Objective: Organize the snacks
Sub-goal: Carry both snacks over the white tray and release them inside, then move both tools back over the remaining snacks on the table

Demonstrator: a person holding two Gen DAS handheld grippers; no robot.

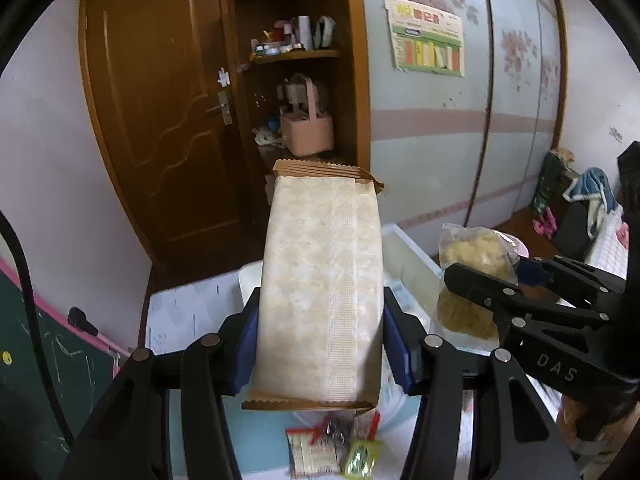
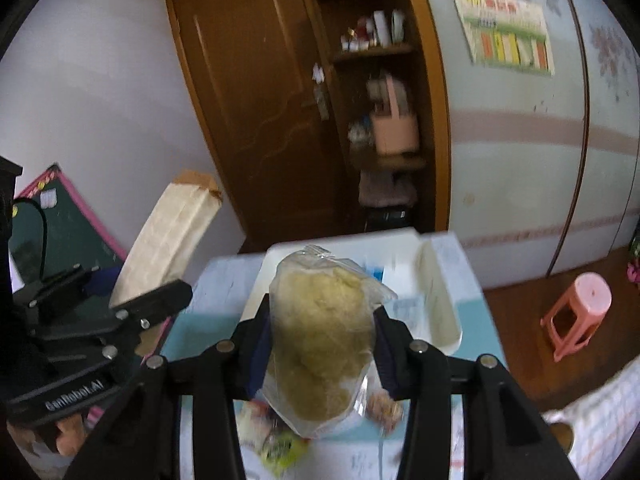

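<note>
The left gripper [image 1: 320,340] squeezes a long tan cracker pack [image 1: 320,280], its long side pointing away toward the white bin [image 1: 404,248] just ahead and below. Beside it, the right gripper [image 2: 320,360] squeezes a clear bag of yellow snack [image 2: 320,340], right over the same bin. More small snacks [image 1: 332,448] lie on the blue table [image 1: 188,312]. A brown door [image 1: 160,120] stands behind.

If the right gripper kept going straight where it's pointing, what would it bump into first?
Probably the white tray on the table. The right gripper, shut on a clear bag of yellow snack, points down toward it, so the bag's tip would likely touch first. Depth is unclear.
</note>
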